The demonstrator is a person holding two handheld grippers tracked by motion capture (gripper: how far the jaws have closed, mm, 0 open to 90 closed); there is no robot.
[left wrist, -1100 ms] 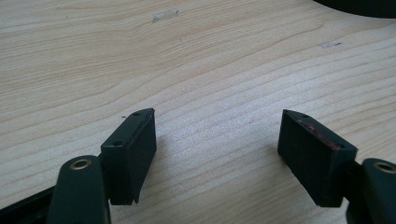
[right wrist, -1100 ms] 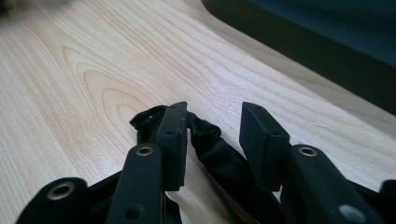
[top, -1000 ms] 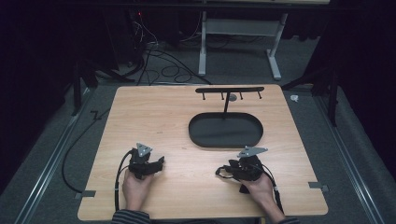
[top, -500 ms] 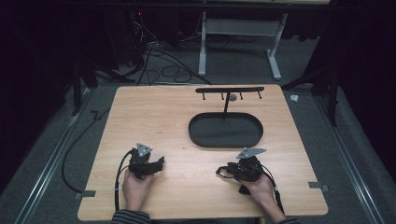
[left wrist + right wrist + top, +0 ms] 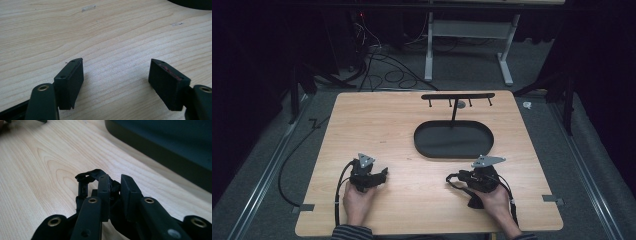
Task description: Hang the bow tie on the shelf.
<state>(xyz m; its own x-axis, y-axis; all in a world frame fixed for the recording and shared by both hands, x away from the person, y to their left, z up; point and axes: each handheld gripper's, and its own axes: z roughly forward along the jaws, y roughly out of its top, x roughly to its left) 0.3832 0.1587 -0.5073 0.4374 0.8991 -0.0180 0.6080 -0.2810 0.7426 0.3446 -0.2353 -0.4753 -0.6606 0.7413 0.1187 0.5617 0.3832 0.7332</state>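
- Nearest me in the high view, my left hand-held gripper (image 5: 379,176) sits on the desk (image 5: 377,125) at about 7 o'clock, and my right hand-held gripper (image 5: 457,179) at about 5 o'clock; the two are well apart.
- The left gripper view gives me what the high view cannot: that gripper's jaws stand wide apart over bare wood, nothing between them.
- The right gripper view shows the right hand-held gripper (image 5: 115,185) with its jaws drawn almost together; they have just been closing. A small black looped piece (image 5: 87,178) sits at the tips, toward the left jaw; I cannot tell whether the pads pinch it.
- In the high view that piece reads as a dark loop at the right gripper's nose, pointing to 9 o'clock.
- Farther out, at about 1 o'clock from centre, lies the black oval tray (image 5: 484,147); I see nothing in it.
- From the tray's far edge rises a thin post with a black hook bar (image 5: 439,96) across the top, a small grey round thing (image 5: 460,104) hanging under it.
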